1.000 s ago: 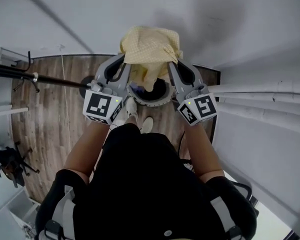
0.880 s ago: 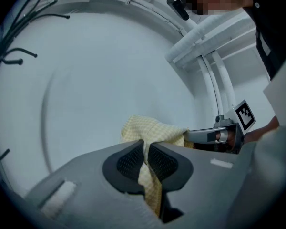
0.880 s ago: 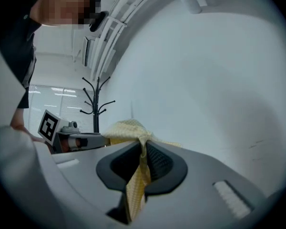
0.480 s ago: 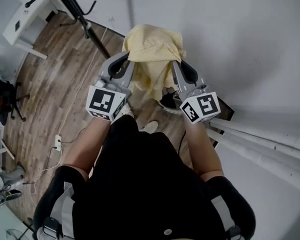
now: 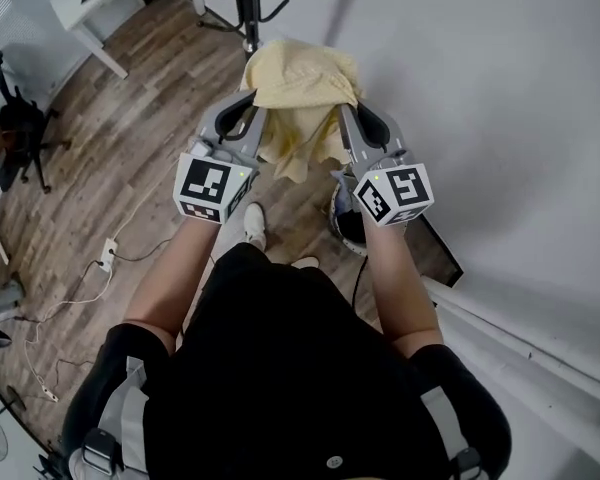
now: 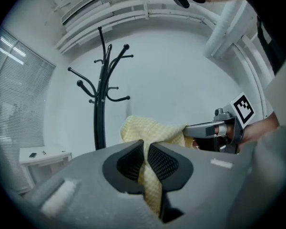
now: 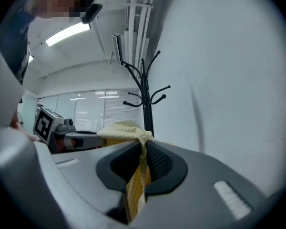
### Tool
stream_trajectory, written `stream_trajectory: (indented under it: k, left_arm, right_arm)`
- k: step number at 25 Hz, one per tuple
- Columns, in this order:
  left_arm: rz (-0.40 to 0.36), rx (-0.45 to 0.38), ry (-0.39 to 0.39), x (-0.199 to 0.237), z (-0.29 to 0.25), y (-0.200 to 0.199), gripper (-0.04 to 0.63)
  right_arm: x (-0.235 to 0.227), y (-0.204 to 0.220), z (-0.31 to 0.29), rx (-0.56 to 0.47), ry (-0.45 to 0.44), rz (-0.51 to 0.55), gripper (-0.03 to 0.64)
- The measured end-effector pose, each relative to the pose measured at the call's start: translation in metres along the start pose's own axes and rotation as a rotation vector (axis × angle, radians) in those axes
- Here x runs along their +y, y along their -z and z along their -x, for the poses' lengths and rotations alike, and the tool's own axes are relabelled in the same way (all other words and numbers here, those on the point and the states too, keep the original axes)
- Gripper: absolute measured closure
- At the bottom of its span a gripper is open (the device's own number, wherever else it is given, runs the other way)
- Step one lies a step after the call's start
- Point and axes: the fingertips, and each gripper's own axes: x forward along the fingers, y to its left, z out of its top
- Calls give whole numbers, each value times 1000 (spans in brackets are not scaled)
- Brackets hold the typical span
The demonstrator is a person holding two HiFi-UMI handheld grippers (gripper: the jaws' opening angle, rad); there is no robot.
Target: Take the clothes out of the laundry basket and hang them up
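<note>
Change since a second ago: the person has turned round. The coat stand (image 5: 248,8), which lay out along the left edge, is now at top centre, straight ahead of the grippers. The laundry basket (image 5: 336,218) was mid-frame under the cloth and has slid to the lower right, half hidden behind the right gripper.
Floor: wood planks (image 5: 130,138) fill the left half of the head view, with a white wall (image 5: 500,88) on the right.
Coat stand: black and upright, with bare hooks at the top; it shows in both gripper views just beyond the cloth, close to the wall.
Laundry basket: round and dark inside, on the floor by the wall, behind the carried cloth.
Yellow cloth (image 5: 300,88): out of the basket and held up in the air, stretched and bunched between the two grippers, with a loose fold hanging down at centre.
Left gripper (image 5: 250,108): jaws pinched almost together on one edge of the cloth, with fabric trailing down between the pads.
Right gripper (image 5: 348,116): the same, clamped tight on the opposite edge.
Step in hand: by my reckoning, carrying the garment from the basket to the stand.
Next move: close the gap to the stand, lift the cloth to hook height and drape a fold over a prong before either grip lets go, or it may slide off.
</note>
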Motion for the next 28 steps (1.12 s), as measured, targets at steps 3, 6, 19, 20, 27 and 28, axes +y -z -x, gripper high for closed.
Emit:
stream_trajectory:
  k: [3, 6, 19, 20, 27, 28]
  left_arm:
    - [10, 14, -35, 43, -6, 10, 573]
    - [21, 29, -53, 84, -18, 18, 572]
    - [42, 148, -53, 162, -88, 105, 572]
    - [50, 156, -49, 164, -92, 110, 571]
    - [116, 167, -62, 180, -111, 146, 572]
    - [124, 175, -64, 180, -113, 153, 572]
  right_arm:
    - [5, 5, -45, 19, -16, 10, 586]
    - [4, 9, -91, 42, -22, 18, 586]
    - [-41, 82, -191, 152, 32, -22, 586]
    - [-43, 87, -195, 160, 35, -28, 586]
    - [-53, 122, -216, 218, 39, -56, 586]
    - [-54, 129, -217, 227, 41, -61, 586]
